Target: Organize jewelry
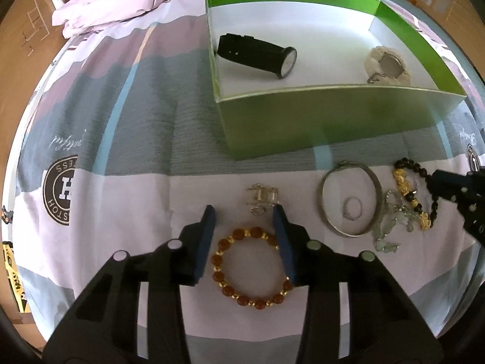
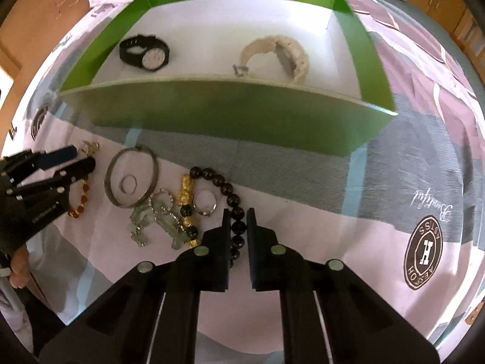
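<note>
- Sitting on a patterned bedsheet (image 1: 145, 127), a green box (image 1: 333, 118) is the landmark; its white floor holds a black watch (image 1: 257, 56) toward its left wall and a cream watch (image 1: 386, 66) toward its right wall, well apart.
- Left gripper (image 1: 245, 215) is in front of the box, off its left front corner, jaws wide; an amber bead bracelet (image 1: 251, 268) lies flat on the sheet between the two fingers, right finger looks to touch the beads, not clamped.
- Small clear-stone earrings (image 1: 262, 201) lie between that bracelet and the box front, just beyond the fingertips.
- Silver bangle (image 1: 350, 198) is in front of the box middle, flat, with a small silver ring (image 1: 351, 209) inside its loop.
- Right of the bangle: a pale green jade-like bracelet (image 2: 151, 221), a sparkly ring (image 2: 163, 201), another silver ring (image 2: 205, 203), heaped close, some touching.
- Black bead bracelet with gold charms (image 2: 225, 188) lies in front of the box's right half.
- Right gripper (image 2: 236, 212) has jaws narrow, set around the black beads; contact with the pads is unclear, so cannot tell whether they are gripped.
- Part of a person's hand (image 2: 18, 267) shows on the left gripper's handle, right wrist view.
</note>
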Tool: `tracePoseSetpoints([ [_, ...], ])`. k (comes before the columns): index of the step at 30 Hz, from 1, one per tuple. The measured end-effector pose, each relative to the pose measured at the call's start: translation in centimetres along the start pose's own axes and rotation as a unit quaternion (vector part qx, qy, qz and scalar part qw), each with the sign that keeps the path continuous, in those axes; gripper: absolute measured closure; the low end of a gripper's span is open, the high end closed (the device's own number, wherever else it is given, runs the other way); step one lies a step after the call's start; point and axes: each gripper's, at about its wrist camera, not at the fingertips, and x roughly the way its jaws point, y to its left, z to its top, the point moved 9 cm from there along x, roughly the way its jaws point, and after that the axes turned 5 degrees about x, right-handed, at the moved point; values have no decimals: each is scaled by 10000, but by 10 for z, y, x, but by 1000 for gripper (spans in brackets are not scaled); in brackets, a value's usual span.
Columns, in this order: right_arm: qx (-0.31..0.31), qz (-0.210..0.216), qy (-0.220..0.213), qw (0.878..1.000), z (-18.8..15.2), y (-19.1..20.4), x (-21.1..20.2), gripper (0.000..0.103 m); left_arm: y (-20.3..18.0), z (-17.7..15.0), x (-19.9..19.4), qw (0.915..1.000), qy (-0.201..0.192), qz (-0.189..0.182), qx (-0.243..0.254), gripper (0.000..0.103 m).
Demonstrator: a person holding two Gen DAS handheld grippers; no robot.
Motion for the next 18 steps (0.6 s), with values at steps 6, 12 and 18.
tracePoseSetpoints([
  [6,312,53,-53,9995,4,-19,-7,63,8,6,-4,9998,-169,30,-134,40],
  [12,-22,-133,143,9998,-5,-9,10,63,6,10,8,9999,-54,114,-104,41],
  [18,-232,-380,95,9990,-7,-6,17,65,4,10,8,9999,-60,38,-113,53],
])
